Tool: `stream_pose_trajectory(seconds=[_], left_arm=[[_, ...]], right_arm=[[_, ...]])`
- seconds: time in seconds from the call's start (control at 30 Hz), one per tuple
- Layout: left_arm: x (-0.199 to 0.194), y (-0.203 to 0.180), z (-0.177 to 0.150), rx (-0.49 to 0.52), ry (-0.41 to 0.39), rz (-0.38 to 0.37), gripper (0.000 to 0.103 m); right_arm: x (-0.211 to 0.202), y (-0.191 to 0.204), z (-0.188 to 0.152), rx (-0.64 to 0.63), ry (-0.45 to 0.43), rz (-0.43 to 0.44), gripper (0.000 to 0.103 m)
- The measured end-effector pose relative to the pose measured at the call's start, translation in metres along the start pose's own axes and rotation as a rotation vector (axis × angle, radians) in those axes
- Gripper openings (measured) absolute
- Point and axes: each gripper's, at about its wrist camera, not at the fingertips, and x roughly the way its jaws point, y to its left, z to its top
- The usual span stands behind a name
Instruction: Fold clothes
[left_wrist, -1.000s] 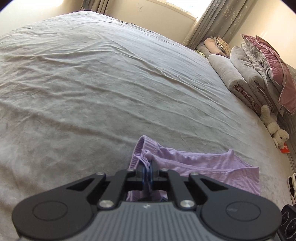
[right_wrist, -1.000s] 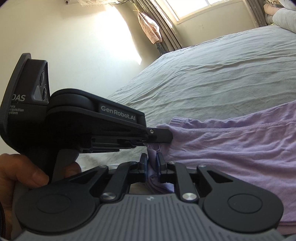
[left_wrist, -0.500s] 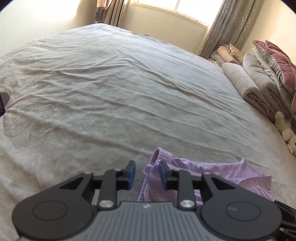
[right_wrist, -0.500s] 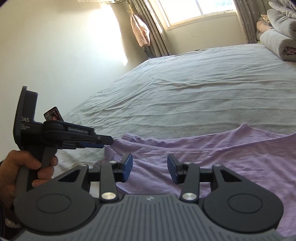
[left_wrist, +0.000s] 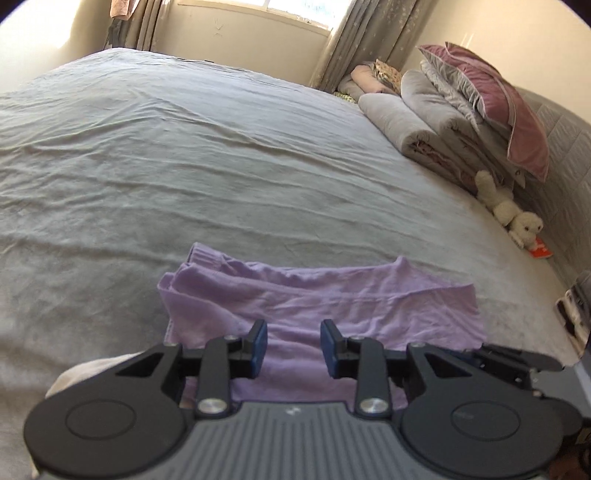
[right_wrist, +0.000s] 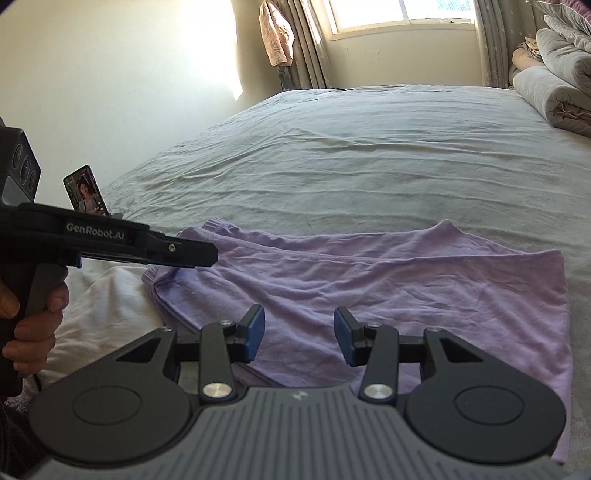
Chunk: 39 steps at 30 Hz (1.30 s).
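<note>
One lilac garment (right_wrist: 369, 280), folded in layers, flat on the grey bed (right_wrist: 369, 147) at its near edge. Two claws above it: left claw (left_wrist: 293, 349) spread apart, empty; right claw (right_wrist: 299, 338) likewise spread, gripping nothing. One soft toy (left_wrist: 513, 218) beside stacked bedding (left_wrist: 443, 118).

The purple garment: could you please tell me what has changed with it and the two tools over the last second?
Both tools let go: the left tool and right tool, each shut on the garment a second ago, now stand open and drawn back above it. The garment lies released, folded on the bed. Bedding unchanged.
</note>
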Motion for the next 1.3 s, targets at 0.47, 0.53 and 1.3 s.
stream_pose_trajectory(seconds=[0.47, 0.53, 1.3], left_arm=[[-0.029, 0.047, 0.012, -0.129, -0.118, 0.2, 0.038], [-0.018, 0.05, 0.015, -0.145, -0.096, 0.196, 0.038], [0.012, 0.054, 0.011, -0.138, -0.137, 0.283, 0.01]], right_arm=[[-0.024, -0.064, 0.016, 0.012, -0.051, -0.15, 0.046], [-0.028, -0.08, 0.018, 0.023, -0.063, -0.21, 0.046], [-0.016, -0.142, 0.01, 0.096, -0.11, -0.389, 0.021]])
